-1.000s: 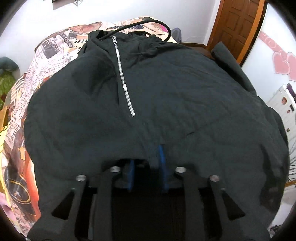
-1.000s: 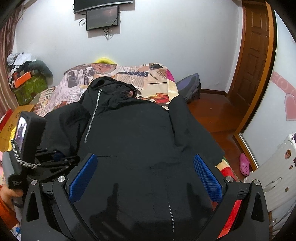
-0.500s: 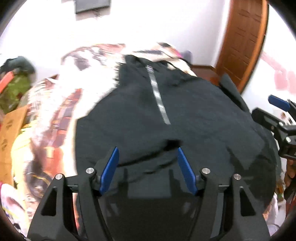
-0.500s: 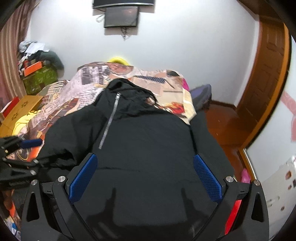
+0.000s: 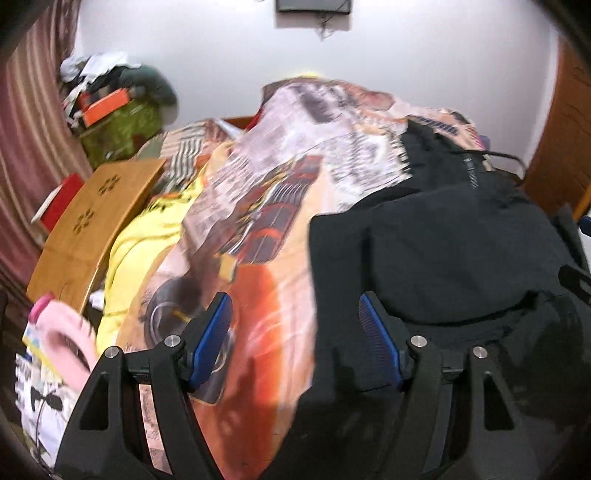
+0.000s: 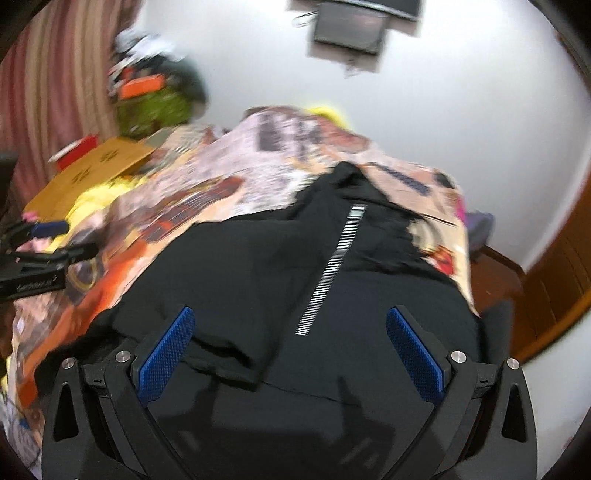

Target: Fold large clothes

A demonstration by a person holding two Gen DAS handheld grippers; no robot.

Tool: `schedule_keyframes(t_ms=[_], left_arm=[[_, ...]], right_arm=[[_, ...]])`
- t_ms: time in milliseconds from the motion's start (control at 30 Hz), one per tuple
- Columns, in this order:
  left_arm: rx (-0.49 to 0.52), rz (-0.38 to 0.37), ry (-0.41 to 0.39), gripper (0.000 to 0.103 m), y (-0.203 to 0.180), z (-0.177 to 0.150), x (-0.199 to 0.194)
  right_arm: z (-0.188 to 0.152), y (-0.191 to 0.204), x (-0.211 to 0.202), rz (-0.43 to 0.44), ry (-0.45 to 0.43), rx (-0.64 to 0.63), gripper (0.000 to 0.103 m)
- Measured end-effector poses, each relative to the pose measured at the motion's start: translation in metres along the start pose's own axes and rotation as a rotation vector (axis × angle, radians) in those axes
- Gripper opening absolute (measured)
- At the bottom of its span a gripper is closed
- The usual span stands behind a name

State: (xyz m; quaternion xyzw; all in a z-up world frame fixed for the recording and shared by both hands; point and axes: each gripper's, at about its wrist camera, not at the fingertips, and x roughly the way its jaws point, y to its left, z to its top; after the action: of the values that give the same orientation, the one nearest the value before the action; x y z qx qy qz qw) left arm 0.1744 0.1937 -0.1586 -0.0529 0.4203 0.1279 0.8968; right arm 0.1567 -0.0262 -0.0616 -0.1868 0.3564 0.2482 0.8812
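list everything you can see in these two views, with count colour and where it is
hooded jacket: 1, black, spread on the bed, near side
zipper: 1, silver, down the jacket's upper front
bedspread: 1, newspaper and orange print, covering the bed
yellow cloth: 1, yellow, left of the bedspread
wooden board: 1, tan with cut-out flowers, far left
pink item: 1, pink, lower left, too blurred to name
green box: 1, green, cluttered corner by the curtain
screen: 1, dark, on the white wall
door: 1, brown wood, right
left gripper: 1, black with blue pads, open, empty
right gripper: 1, black with blue pads, open above the jacket
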Motion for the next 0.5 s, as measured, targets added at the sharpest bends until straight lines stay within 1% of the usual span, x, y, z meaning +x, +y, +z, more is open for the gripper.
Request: schedule_keyframes(t_ms=[133, 300, 367, 433, 500], left_arm=[[-0.018, 0.013, 0.025, 0.07, 0.009, -0.011, 0.009], [-0.016, 0.015, 0.03, 0.07, 0.009, -0.014, 0.014], [-0.009, 0.018, 0.027, 0.07, 0.009, -0.014, 0.014], [-0.004, 0.019, 0.025, 0.07, 0.008, -0.014, 0.014], [-0.004, 0.018, 0.022, 0.07, 0.008, -0.014, 0.013]], right_arm=[[0.009, 0.033, 0.028, 0.077, 0.053, -0.122, 0.102], [0.015, 0.072, 0.059, 0.147, 0.126, -0.228, 0.101], [0.014, 0.089, 0.071, 0.167, 0.153, -0.27, 0.101], [0.012, 0.103, 0.085, 0.17, 0.181, -0.307, 0.101], [0.008, 0.113, 0.098, 0.153, 0.21, -0.345, 0.095]])
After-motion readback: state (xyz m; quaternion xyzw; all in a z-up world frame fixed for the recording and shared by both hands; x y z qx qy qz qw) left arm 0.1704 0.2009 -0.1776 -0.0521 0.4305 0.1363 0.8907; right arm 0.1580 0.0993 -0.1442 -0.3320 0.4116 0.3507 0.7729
